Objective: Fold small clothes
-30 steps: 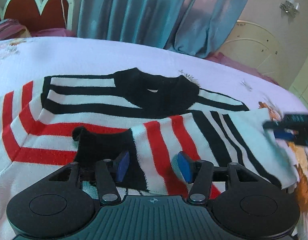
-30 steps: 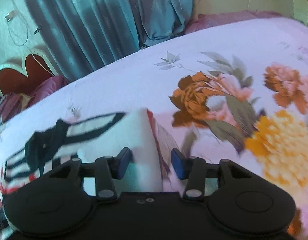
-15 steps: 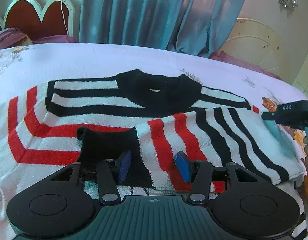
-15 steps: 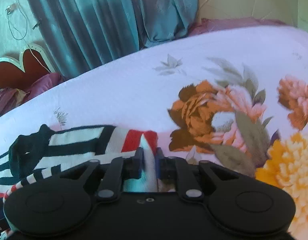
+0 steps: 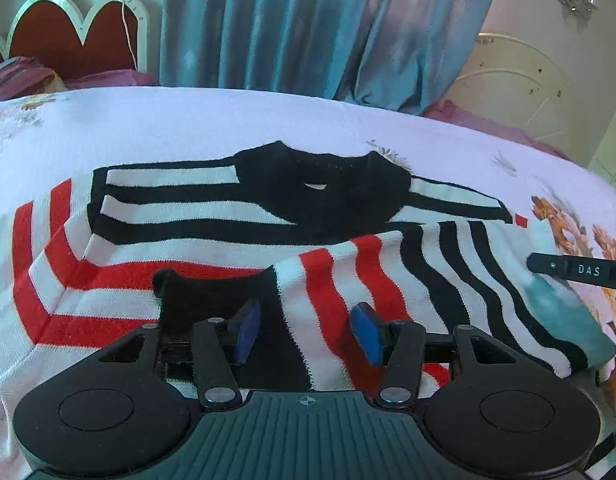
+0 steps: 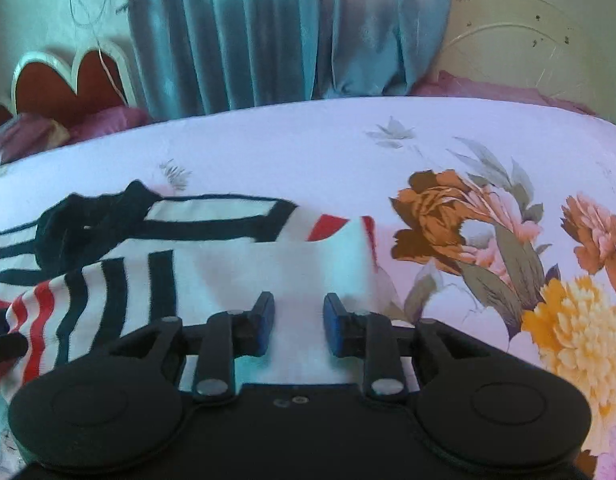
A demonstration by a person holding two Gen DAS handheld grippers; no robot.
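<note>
A small striped sweater, black collar, white body with black and red stripes, lies on the bed. Its right sleeve is folded across the body, black cuff near the middle. My left gripper is open, its jaws over the cuff end of the sleeve. My right gripper is open over the white folded edge of the sweater. Part of the right gripper shows at the right edge of the left wrist view.
The bed has a pale sheet with large orange and yellow flowers to the right. Blue curtains and a red scalloped headboard stand behind. A pink pillow lies at far left.
My right gripper closed on the sweater's edge half a second ago and has now opened, leaving the cloth flat. The folded sleeve has settled lower. My left gripper stays open.
</note>
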